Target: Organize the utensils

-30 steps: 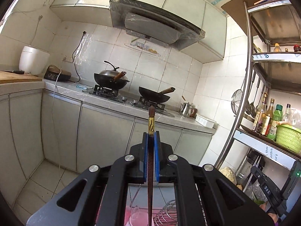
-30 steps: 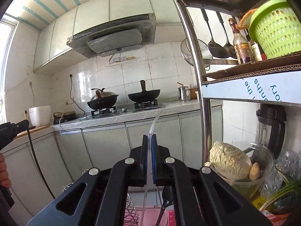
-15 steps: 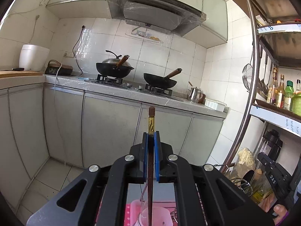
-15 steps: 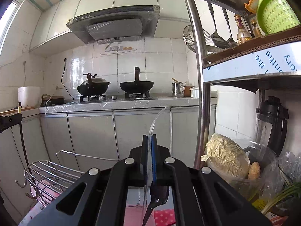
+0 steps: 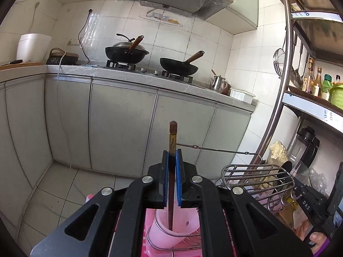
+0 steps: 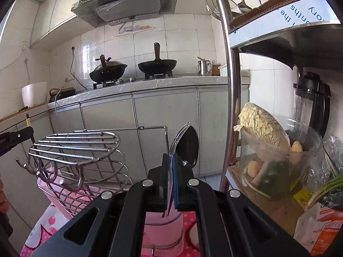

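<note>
My left gripper (image 5: 172,156) is shut on a dark brown chopstick (image 5: 172,132) held upright, its lower end inside a pink cup (image 5: 171,231) in a wire rack (image 5: 255,180). My right gripper (image 6: 170,160) is shut on a clear plastic fork (image 6: 179,137), whose handle reaches down into a pink cup (image 6: 164,229). A black spoon (image 6: 189,147) stands in that cup just right of the fork. The left gripper's edge with the chopstick tip shows in the right wrist view (image 6: 15,137).
The wire rack (image 6: 79,150) with hooks sits on a pink patterned cloth (image 6: 49,222). A steel shelf post (image 6: 227,85) stands right, with a bowl of vegetables (image 6: 276,154) and a blender (image 6: 315,102). Cabinets (image 5: 120,124) and woks (image 5: 178,66) lie ahead.
Both grippers came down: the chopstick end now sits inside the pink cup, and the fork handle has dropped into its cup beside the black spoon. The rack came into view.
</note>
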Action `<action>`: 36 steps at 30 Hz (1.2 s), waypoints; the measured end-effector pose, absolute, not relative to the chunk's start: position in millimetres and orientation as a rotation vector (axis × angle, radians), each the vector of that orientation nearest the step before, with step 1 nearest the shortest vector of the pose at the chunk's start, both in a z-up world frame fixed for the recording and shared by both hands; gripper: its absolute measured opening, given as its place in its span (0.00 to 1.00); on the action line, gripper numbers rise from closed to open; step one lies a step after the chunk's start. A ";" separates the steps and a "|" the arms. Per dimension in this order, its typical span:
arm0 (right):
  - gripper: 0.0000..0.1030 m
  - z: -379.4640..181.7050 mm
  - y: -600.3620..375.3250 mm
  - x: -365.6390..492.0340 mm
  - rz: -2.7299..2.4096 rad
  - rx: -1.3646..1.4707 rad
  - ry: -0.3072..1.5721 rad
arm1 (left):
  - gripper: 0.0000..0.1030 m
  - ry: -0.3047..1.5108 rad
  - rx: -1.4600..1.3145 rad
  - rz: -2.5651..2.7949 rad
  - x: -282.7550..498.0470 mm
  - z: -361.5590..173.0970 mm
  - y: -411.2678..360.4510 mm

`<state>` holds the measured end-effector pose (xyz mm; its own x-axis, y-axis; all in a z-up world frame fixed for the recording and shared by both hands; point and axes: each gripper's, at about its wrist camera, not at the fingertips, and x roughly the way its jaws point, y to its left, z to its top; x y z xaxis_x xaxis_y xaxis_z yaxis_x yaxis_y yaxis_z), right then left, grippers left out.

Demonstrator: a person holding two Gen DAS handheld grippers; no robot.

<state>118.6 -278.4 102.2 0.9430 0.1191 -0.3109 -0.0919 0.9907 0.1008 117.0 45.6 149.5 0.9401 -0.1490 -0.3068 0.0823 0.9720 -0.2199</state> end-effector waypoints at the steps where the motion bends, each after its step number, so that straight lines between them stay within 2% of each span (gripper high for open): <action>1: 0.03 99.7 -277.6 119.8 0.111 0.081 0.343 | 0.05 0.333 -0.207 -0.122 116.8 149.8 46.2; 4: 0.05 96.4 -277.1 121.8 0.127 0.087 0.380 | 0.06 0.358 -0.214 -0.129 117.8 152.6 47.3; 5: 0.07 95.9 -277.1 122.5 0.128 0.088 0.389 | 0.11 0.370 -0.222 -0.135 118.0 153.5 48.2; 6: 0.17 95.5 -277.3 122.5 0.131 0.089 0.396 | 0.15 0.376 -0.228 -0.134 118.4 155.1 48.8; 7: 0.29 96.9 -278.1 122.4 0.132 0.093 0.399 | 0.27 0.376 -0.233 -0.131 117.4 156.5 49.8; 8: 0.33 97.8 -279.5 121.2 0.134 0.101 0.397 | 0.36 0.368 -0.236 -0.123 115.0 158.4 50.7; 10: 0.37 101.5 -282.3 117.4 0.135 0.113 0.391 | 0.39 0.346 -0.232 -0.113 109.7 163.9 51.2; 20: 0.38 117.5 -293.9 88.5 0.128 0.134 0.378 | 0.42 0.279 -0.224 -0.107 74.7 193.2 53.7; 25: 0.38 114.5 -293.6 64.9 0.157 0.150 0.418 | 0.42 0.306 -0.220 -0.137 51.5 191.0 49.2; 30: 0.38 96.1 -284.7 47.3 0.218 0.177 0.523 | 0.42 0.430 -0.223 -0.179 34.7 164.1 39.3; 36: 0.38 61.4 -269.6 38.6 0.308 0.230 0.702 | 0.42 0.682 -0.273 -0.221 30.8 104.0 32.1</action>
<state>38.6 -269.6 61.4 0.7216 0.3526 -0.5958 -0.1993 0.9300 0.3089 30.8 32.1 104.0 0.7551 -0.2883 -0.5888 0.1113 0.9414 -0.3183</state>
